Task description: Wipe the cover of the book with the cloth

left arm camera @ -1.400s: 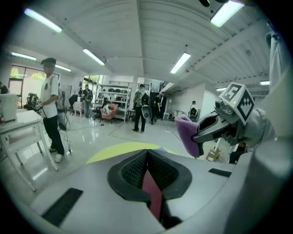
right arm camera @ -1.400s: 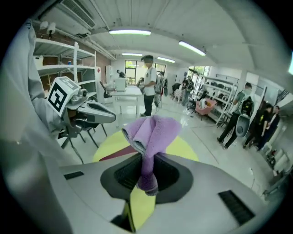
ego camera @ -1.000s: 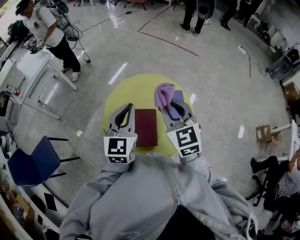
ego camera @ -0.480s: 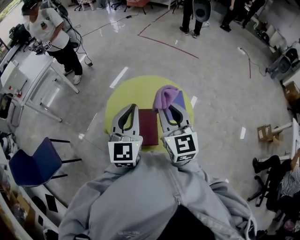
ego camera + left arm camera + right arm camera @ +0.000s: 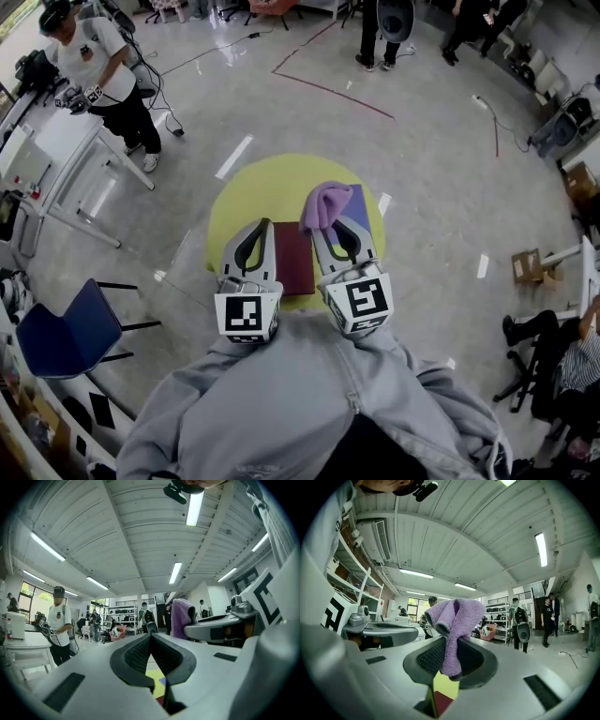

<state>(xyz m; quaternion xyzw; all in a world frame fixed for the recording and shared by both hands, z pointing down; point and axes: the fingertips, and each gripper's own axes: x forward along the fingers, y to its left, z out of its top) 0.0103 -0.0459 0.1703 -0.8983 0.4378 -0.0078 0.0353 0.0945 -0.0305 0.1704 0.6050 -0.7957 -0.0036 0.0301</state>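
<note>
The left tool (image 5: 150, 635) has its two jaws pressed together at the tips, and nothing is between them; only the rounded opening behind the tips is there, with a little of the yellow tabletop (image 5: 251, 187) seen through it. The right tool (image 5: 451, 640) is closed on the purple cloth (image 5: 457, 611). The jaws pinch the cloth near the middle, so that one bunch stands up above the tips and a short end hangs down into the opening behind them. The dark red book (image 5: 293, 258) lies flat on the round tabletop, at its near side. From the head view it is between the two tools, the left tool at its left edge and the right tool at its right edge. How high the tools are above the tabletop I cannot tell, and also not if they touch the book. The cloth is beyond the far right corner of the book and does not lie on the cover. Partly under the cloth, at the far right of the tabletop, there is a blue flat thing (image 5: 359, 197); what it is I cannot make out. The grey sleeves (image 5: 281, 394) of the person fill the near part of the head view. On the shiny floor (image 5: 422, 141) at the far left, a person in a white shirt (image 5: 98, 61) stands beside a white table (image 5: 56, 131), and a blue chair (image 5: 66, 328) stands at the near left.
</note>
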